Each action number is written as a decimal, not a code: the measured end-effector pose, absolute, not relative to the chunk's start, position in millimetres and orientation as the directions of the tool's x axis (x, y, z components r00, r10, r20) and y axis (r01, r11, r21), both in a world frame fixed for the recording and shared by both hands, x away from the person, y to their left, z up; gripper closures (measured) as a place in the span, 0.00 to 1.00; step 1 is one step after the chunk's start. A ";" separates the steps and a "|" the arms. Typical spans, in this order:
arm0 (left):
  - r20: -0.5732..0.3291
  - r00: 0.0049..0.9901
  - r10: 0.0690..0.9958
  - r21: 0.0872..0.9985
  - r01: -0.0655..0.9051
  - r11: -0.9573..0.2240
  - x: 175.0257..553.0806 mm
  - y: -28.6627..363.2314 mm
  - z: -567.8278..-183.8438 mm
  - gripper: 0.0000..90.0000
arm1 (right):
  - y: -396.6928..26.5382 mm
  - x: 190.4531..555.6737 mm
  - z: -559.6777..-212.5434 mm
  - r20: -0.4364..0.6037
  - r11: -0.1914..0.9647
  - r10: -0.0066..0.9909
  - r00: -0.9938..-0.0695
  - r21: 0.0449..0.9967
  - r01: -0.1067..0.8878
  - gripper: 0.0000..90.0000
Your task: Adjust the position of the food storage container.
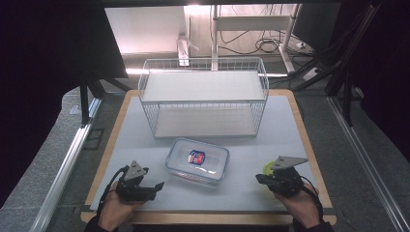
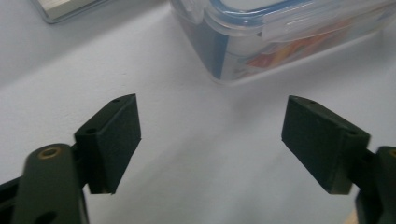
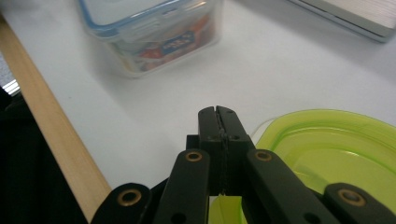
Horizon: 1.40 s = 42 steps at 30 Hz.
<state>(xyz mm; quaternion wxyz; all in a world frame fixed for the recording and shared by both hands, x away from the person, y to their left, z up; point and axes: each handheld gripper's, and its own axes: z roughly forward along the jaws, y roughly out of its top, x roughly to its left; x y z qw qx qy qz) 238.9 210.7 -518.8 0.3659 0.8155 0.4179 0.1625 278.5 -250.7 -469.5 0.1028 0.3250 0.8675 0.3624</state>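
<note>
The clear rectangular plastic food container [image 1: 197, 161] with a blue-sealed clip lid and a red-and-blue label sits on the white table mat [image 1: 270, 130], near the person's edge and about midway between the two hands. In the left gripper view its corner [image 2: 261, 42] lies just beyond the open jaws, apart from them. The left gripper [image 1: 155, 186] rests low over the mat to the container's left, jaws pointing toward it — spread wide with only bare mat between them. The right gripper [image 1: 261, 179] is to the container's right, its jaws pressed together — whether they pinch anything I cannot tell. Just beside it lies a round lime-green plastic lid [image 3: 336, 149]. Behind the container stands a white wire basket [image 1: 203, 96], lying on its side.
</note>
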 end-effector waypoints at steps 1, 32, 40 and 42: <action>-0.039 0.600 0.799 0.729 0.564 -0.388 238.8 209.9 -518.7 0.28 | -252.8 279.6 -469.9 0.059 0.523 0.643 -0.764 0.695 0.493 1.00; -0.095 0.608 0.788 0.749 0.565 -0.346 327.6 209.4 -515.3 0.95 | -195.2 297.5 -482.3 0.116 0.473 0.653 -0.748 0.709 0.523 0.99; -0.149 0.622 0.768 0.730 0.594 -0.339 341.7 196.7 -520.6 1.00 | -164.2 313.7 -493.4 0.105 0.503 0.673 -0.732 0.661 0.557 0.95; -0.166 0.622 0.765 0.723 0.604 -0.334 340.9 197.2 -520.0 1.00 | -163.1 314.8 -493.8 0.106 0.504 0.671 -0.734 0.660 0.557 0.95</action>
